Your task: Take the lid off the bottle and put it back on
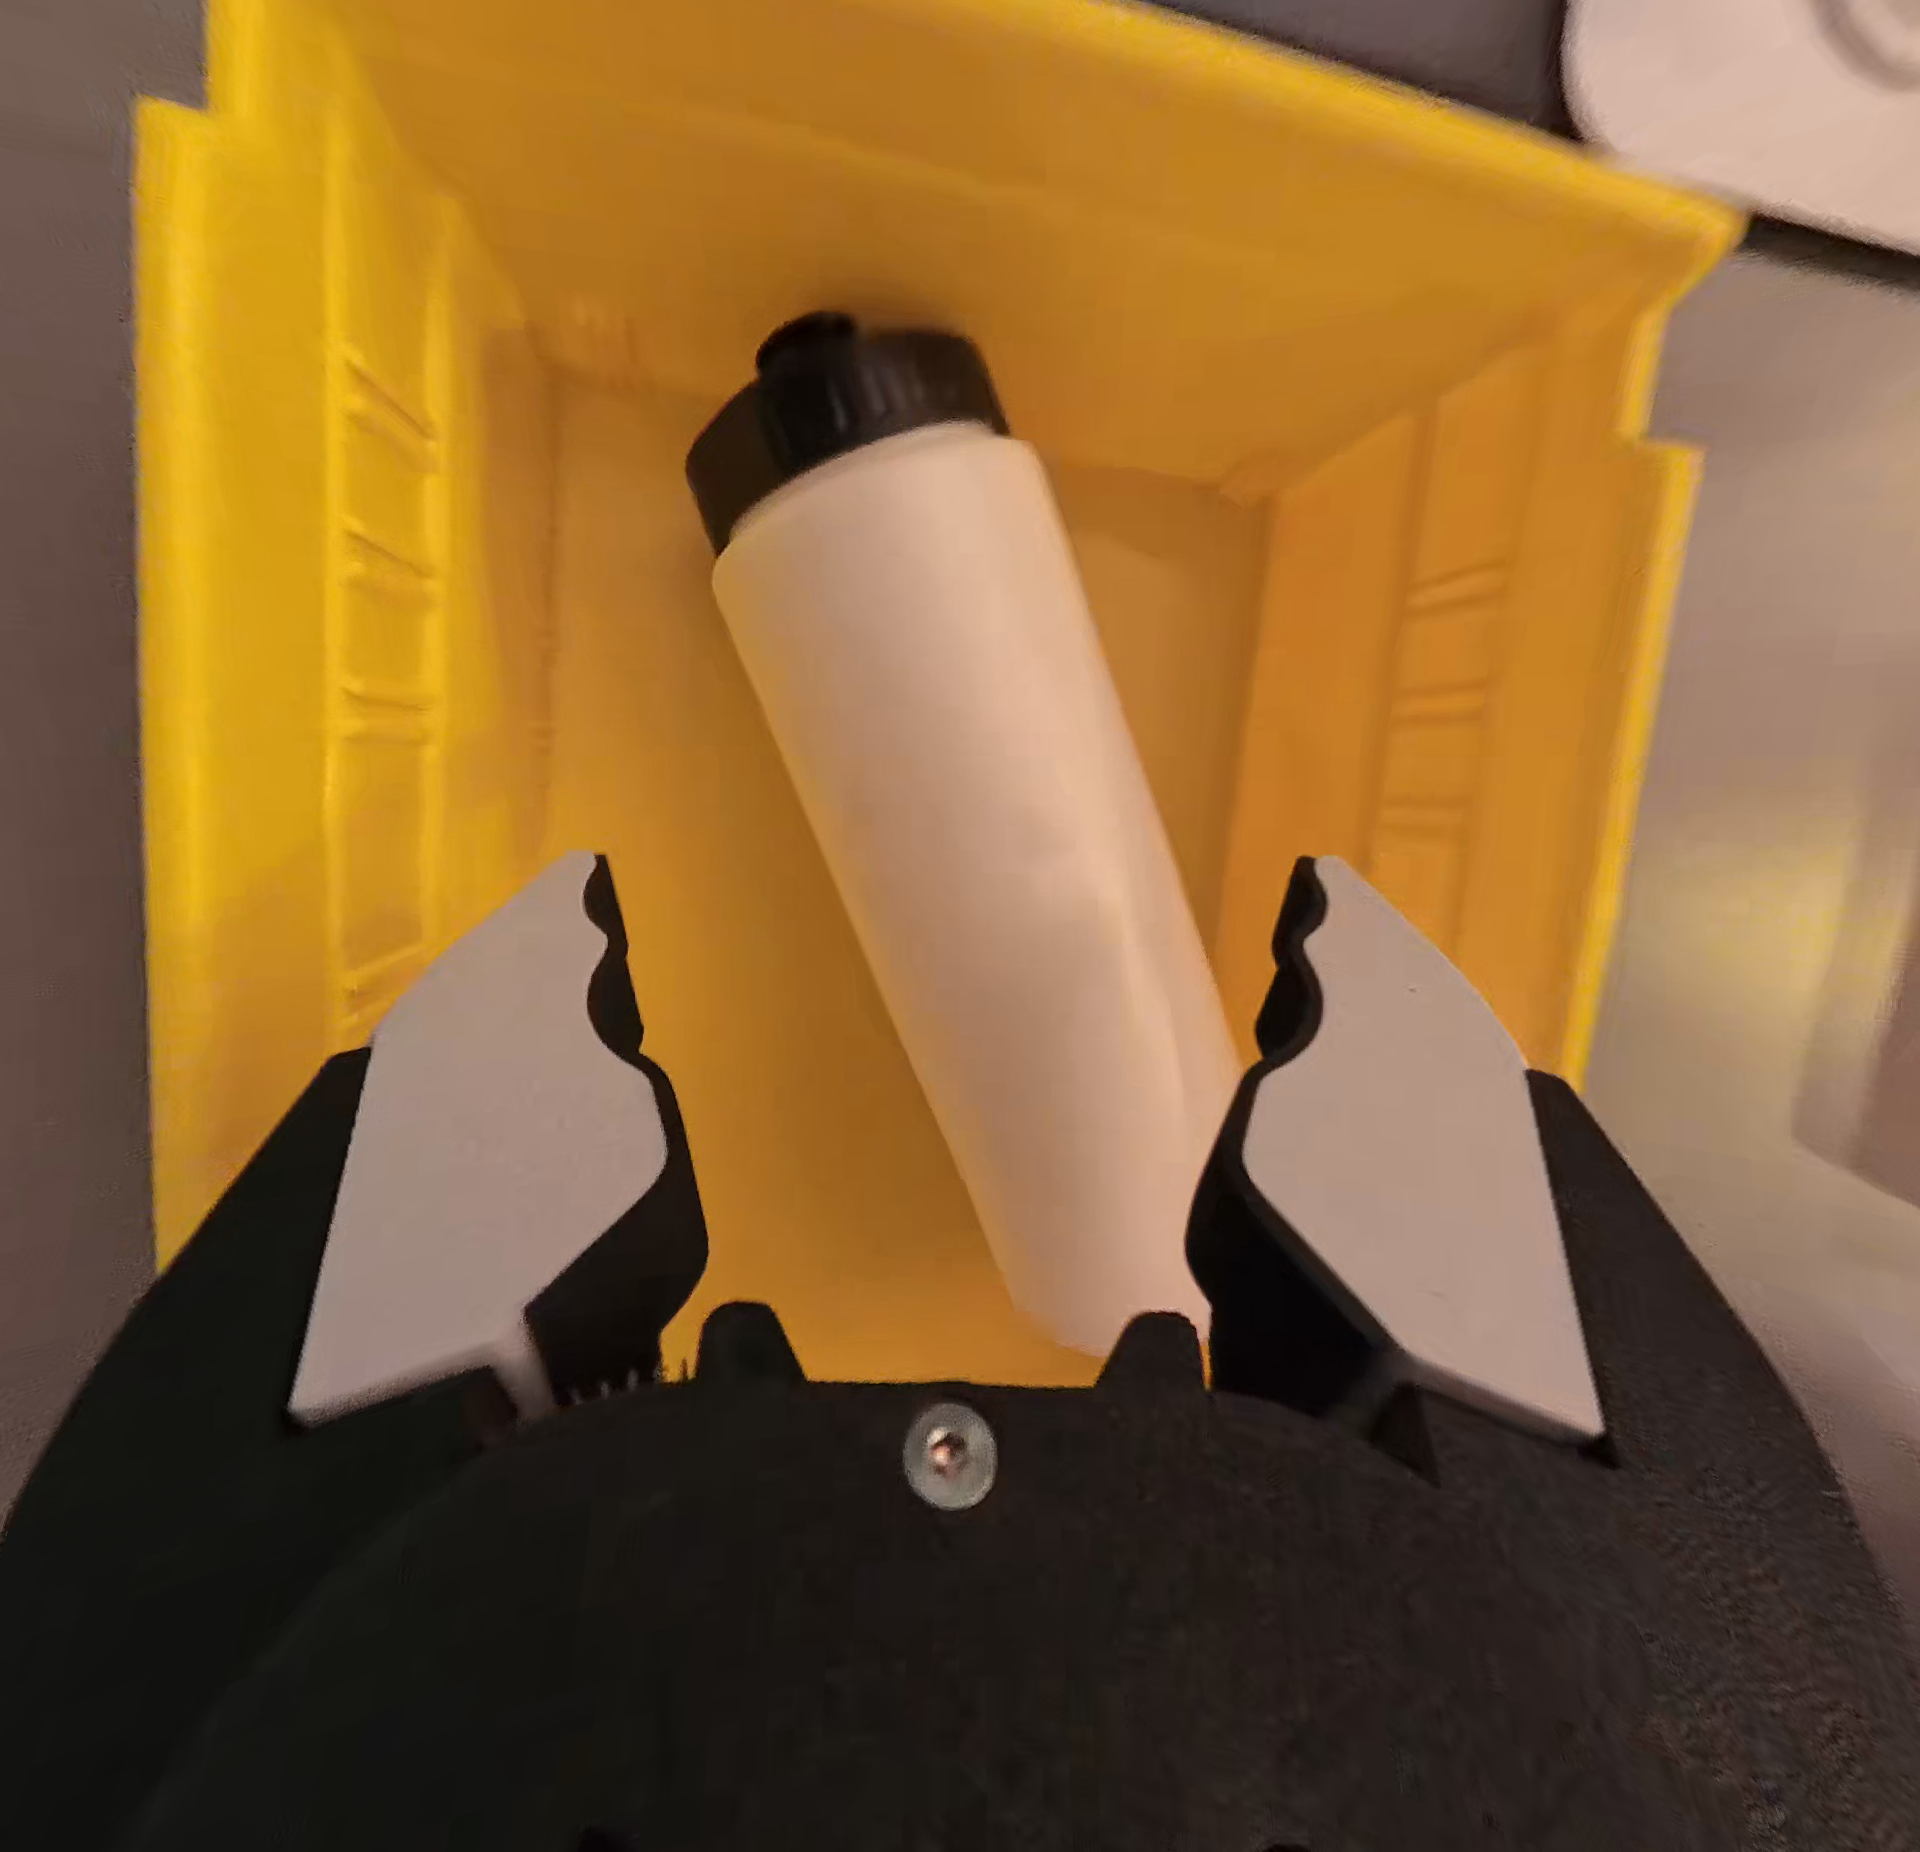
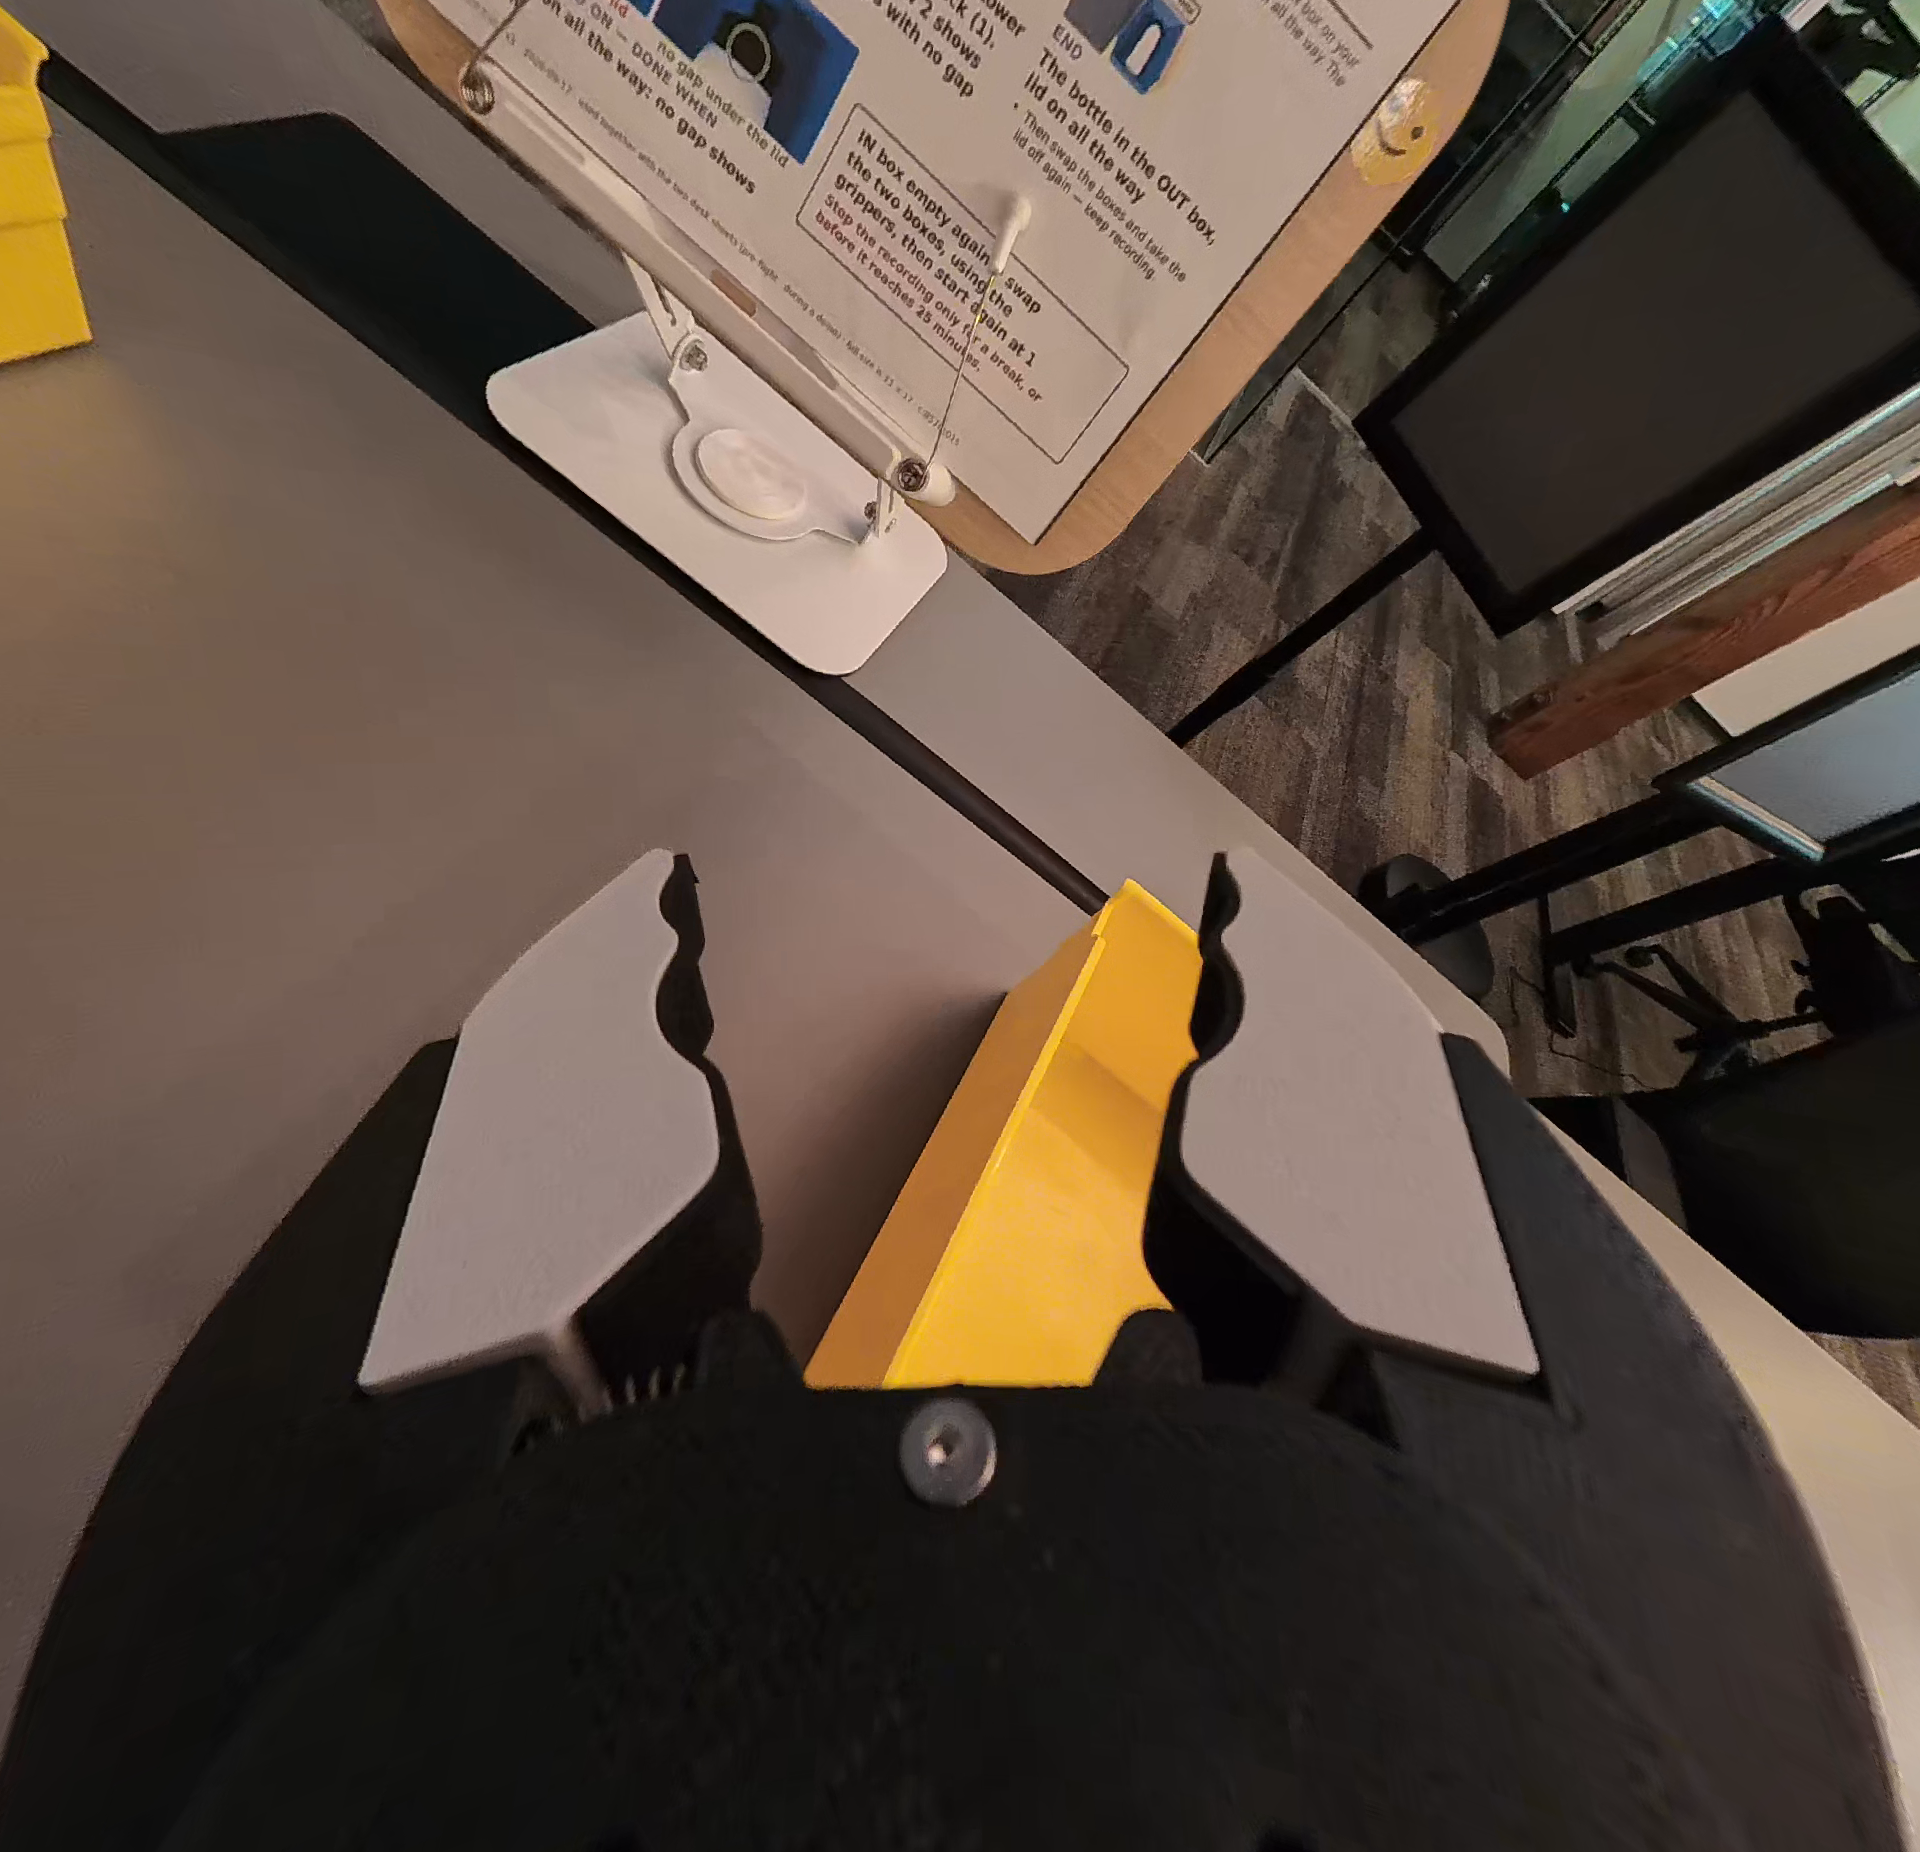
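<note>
Both grippers stand spread wide and hold nothing. Between the left gripper's point(image 1: 951, 929) jaws, the translucent white bottle point(image 1: 956, 794) lies slanted in a yellow bin point(image 1: 727, 140), its black lid point(image 1: 842, 410) at the far end. The right gripper point(image 2: 945, 929) straddles another yellow bin's wall point(image 2: 1039, 1158). Closing on the slanted, round body could roll or skew the bottle.

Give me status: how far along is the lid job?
Done: nothing visible; black lid sits on the white bottle lying in the yellow bin. In hand: open left gripper straddles the bottle's base. Open right gripper holds nothing. Left: grasp, unscrew, refit.
</note>
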The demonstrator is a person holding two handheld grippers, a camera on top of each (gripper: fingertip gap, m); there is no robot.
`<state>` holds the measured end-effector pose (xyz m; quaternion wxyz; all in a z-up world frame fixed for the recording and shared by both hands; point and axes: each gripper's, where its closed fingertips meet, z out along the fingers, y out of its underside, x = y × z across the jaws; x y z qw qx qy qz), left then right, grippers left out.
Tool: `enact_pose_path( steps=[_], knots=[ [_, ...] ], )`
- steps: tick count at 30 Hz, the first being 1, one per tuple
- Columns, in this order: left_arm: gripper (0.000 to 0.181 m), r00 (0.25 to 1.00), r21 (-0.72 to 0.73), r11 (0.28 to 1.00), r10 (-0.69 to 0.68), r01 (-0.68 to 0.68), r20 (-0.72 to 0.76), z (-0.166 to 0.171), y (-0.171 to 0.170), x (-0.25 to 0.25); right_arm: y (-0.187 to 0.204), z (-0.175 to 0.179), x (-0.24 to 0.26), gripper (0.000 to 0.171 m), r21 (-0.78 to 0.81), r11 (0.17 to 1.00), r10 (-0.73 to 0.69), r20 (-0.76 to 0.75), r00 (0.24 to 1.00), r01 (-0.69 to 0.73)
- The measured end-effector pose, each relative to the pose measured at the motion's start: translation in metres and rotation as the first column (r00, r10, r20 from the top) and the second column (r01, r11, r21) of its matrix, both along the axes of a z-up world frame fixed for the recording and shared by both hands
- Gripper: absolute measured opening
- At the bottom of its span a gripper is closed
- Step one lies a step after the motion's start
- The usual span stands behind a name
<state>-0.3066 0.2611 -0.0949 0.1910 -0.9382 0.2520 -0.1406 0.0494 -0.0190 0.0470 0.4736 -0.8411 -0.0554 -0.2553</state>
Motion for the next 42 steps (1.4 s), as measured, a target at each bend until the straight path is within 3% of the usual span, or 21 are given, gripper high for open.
enact_pose_path(
  steps=[4,8,11,19,28,32,36,39,42],
  knots=[
    [0.103,0.995,-0.016,1.0,-0.005,0.003,-0.102,-0.019,0.003,0.001,0.003,-0.006,-0.004,0.093,-0.027,1.0,0.01,0.012,1.0,-0.009],
    [0.078,0.987,-0.107,0.994,-0.054,0.038,-0.154,-0.03,-0.011,0.0,0.004,-0.008,-0.006,0.093,-0.041,0.999,0.01,0.036,0.999,-0.008],
    [0.075,0.941,-0.101,0.993,-0.086,0.055,-0.327,-0.032,-0.016,-0.024,0.003,-0.007,-0.003,0.093,-0.048,0.999,-0.007,0.074,0.997,0.011],
    [0.09,0.875,-0.164,0.986,-0.113,0.04,-0.47,-0.057,-0.011,-0.048,0.007,-0.014,-0.011,0.093,-0.074,0.997,0.023,0.081,0.996,-0.017],
    [0.089,0.942,-0.08,0.994,-0.094,0.072,-0.324,-0.031,-0.001,-0.039,0.011,-0.02,-0.01,0.091,-0.096,0.995,0.034,0.093,0.995,-0.025],
    [0.089,0.976,0.0,0.996,-0.089,0.091,-0.2,0.003,-0.003,-0.034,0.011,-0.02,-0.01,0.091,-0.092,0.995,0.039,0.091,0.995,-0.031],
    [0.089,0.977,0.11,0.974,-0.203,0.196,0.062,0.056,-0.023,-0.003,0.014,-0.023,-0.014,0.09,-0.092,0.994,0.062,0.081,0.995,-0.055],
    [0.089,0.852,0.255,0.9,-0.422,0.353,0.309,0.116,-0.067,0.045,0.022,-0.024,-0.027,0.089,-0.068,0.99,0.126,0.05,0.991,-0.122],
    [0.089,0.601,0.427,0.75,-0.66,0.505,0.451,0.167,-0.134,0.099,0.035,-0.012,-0.067,0.09,0.085,0.937,0.344,-0.064,0.937,-0.338]
  ],
)
